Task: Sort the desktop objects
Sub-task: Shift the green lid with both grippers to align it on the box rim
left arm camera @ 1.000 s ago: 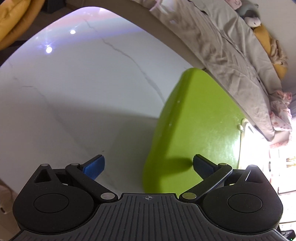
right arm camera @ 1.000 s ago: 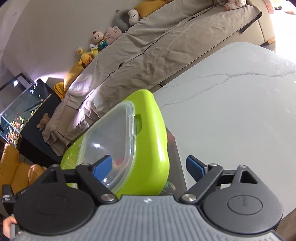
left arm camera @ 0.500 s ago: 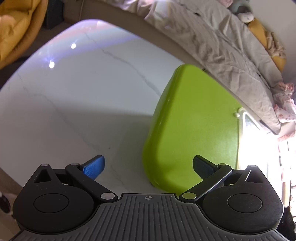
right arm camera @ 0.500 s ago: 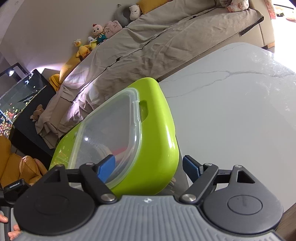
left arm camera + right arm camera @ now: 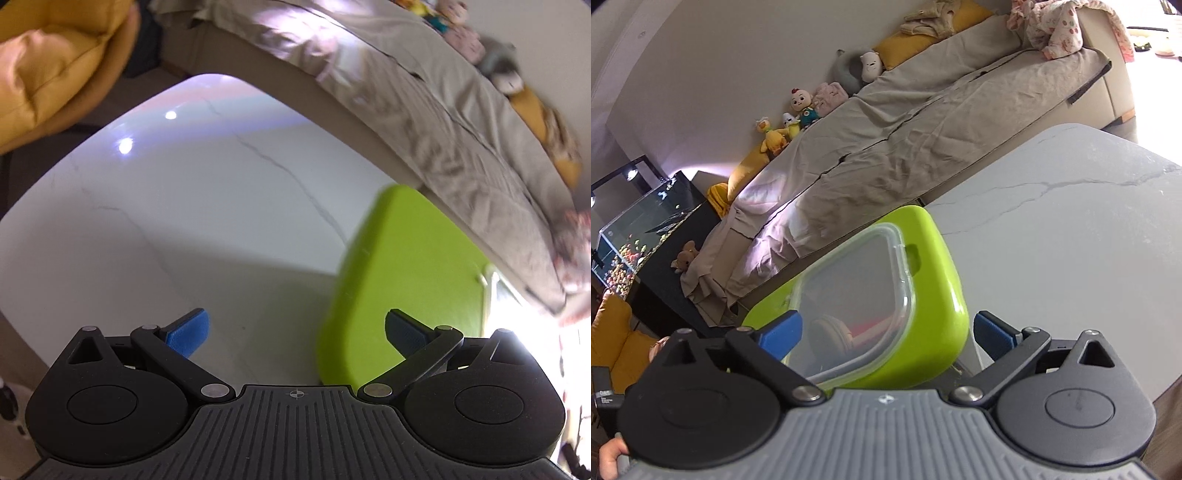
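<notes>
Lying flat, the green box (image 5: 945, 295) runs lengthwise toward the sofa (image 5: 923, 147).

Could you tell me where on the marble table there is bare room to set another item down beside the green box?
The marble table is bare from the green box across to its rounded far corner. In the right wrist view, the tabletop from the box to the sofa-side edge is bare too. Only the near corner is crowded, where the box and both open tools sit.

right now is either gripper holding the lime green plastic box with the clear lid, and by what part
Nothing is held. The right gripper, jaws just opened, straddles the lime green plastic box without touching; the left gripper is open beside it.
</notes>
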Action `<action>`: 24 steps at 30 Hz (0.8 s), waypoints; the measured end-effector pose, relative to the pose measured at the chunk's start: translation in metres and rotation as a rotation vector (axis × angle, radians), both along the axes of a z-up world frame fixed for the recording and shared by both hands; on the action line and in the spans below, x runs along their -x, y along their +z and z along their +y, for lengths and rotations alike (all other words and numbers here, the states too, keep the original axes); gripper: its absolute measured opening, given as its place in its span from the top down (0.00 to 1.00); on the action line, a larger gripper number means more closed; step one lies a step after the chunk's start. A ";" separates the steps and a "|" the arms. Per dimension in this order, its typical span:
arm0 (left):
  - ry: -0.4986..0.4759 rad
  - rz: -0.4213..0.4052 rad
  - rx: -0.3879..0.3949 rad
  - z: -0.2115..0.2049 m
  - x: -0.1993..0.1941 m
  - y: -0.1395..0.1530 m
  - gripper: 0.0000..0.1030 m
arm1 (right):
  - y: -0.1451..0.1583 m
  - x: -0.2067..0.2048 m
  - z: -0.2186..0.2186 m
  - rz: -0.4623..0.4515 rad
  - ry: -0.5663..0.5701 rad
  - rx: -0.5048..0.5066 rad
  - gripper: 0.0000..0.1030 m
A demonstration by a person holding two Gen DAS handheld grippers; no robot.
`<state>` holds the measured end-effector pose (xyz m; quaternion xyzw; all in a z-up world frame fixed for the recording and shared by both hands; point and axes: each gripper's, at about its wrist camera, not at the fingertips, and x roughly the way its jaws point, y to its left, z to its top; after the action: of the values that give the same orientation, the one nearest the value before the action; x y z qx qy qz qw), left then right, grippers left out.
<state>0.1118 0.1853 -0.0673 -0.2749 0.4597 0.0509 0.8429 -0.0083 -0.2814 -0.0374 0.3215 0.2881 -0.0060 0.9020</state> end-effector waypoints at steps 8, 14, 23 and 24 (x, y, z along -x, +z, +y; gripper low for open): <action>0.089 0.052 0.071 0.016 -0.011 -0.026 0.00 | -0.030 -0.026 0.000 0.086 -0.006 0.061 0.18; 0.017 0.049 0.091 0.006 -0.017 -0.021 0.00 | -0.041 -0.026 -0.002 0.109 0.000 0.036 0.15; 0.010 0.027 0.093 0.013 0.006 -0.007 0.00 | -0.035 -0.024 -0.007 0.119 -0.019 0.039 0.11; 0.002 0.024 0.093 0.014 0.012 -0.004 0.00 | -0.033 -0.019 -0.008 0.107 -0.006 -0.007 0.10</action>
<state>0.0997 0.1991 -0.0712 -0.3138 0.4715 0.0336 0.8235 0.0110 -0.2898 -0.0701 0.3245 0.3351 -0.0247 0.8842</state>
